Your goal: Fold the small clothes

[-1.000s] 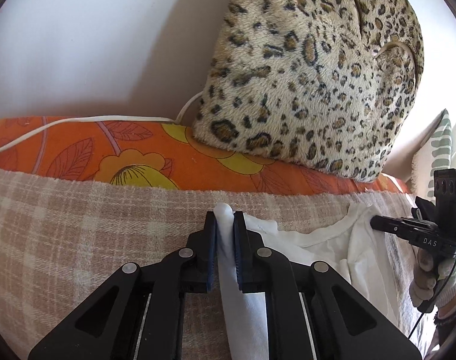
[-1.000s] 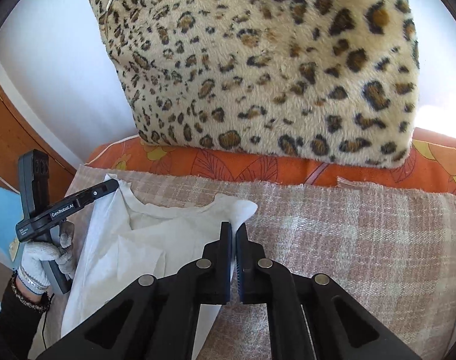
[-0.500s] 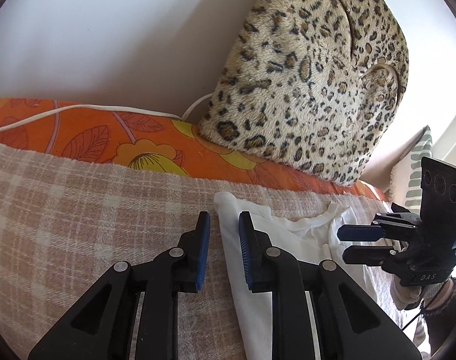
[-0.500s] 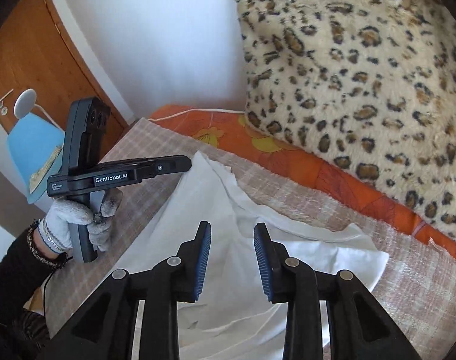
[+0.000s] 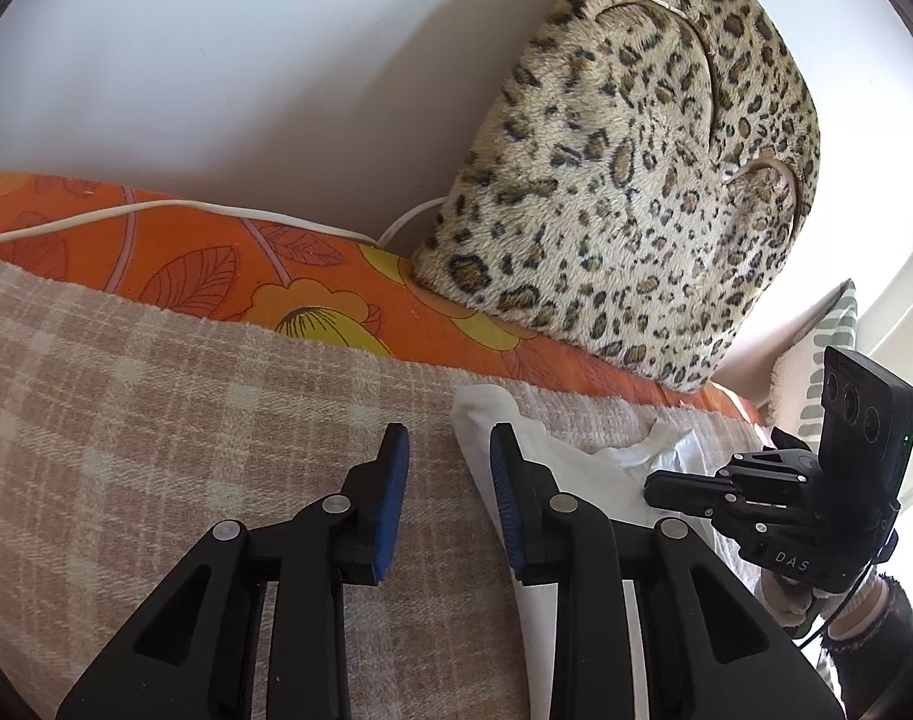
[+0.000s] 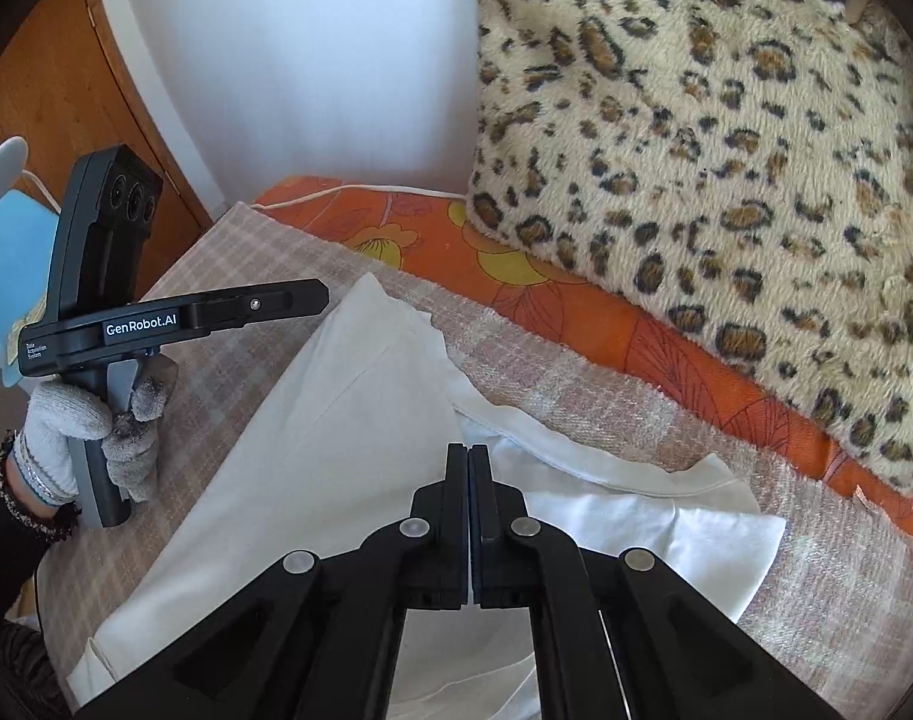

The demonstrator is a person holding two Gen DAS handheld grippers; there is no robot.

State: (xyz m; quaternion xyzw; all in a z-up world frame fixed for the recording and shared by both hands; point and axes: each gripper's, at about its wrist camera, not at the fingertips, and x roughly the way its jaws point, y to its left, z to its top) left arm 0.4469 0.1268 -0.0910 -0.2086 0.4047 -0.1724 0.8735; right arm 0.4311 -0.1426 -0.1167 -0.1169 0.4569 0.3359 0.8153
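Shirt: a white shirt (image 6: 360,450) lay flat on the checked blanket (image 5: 156,450), near the blanket's far edge, its neckline towards that edge
Fold: one side panel already lay folded over the middle, its long crease running away towards the far edge; the other sleeve (image 6: 684,534) was spread out flat and not yet folded in
Left to do: judging by this, the second side and the crosswise folds remained, so the task looked under halfway
Right gripper (image 6: 468,468): jaws closed together above the shirt just below the neckline; whether any cloth was pinched between them could not be told
Right pose: tilted steeply down over the shirt's middle
Left gripper (image 5: 447,480): jaws opening, nothing pressed between them; one blue pad (image 5: 390,498) over bare blanket, the other at the shirt's folded edge
Left pose: held by a gloved hand (image 6: 78,426) at the shirt's side, angled gently down towards the far edge
Blanket: over an orange flowered sheet (image 5: 228,264)
Pillow: a leopard pillow (image 5: 636,180) leaned on the wall beyond the blanket's far edge
Cable: a white cable (image 5: 156,216) ran along the sheet by the wall
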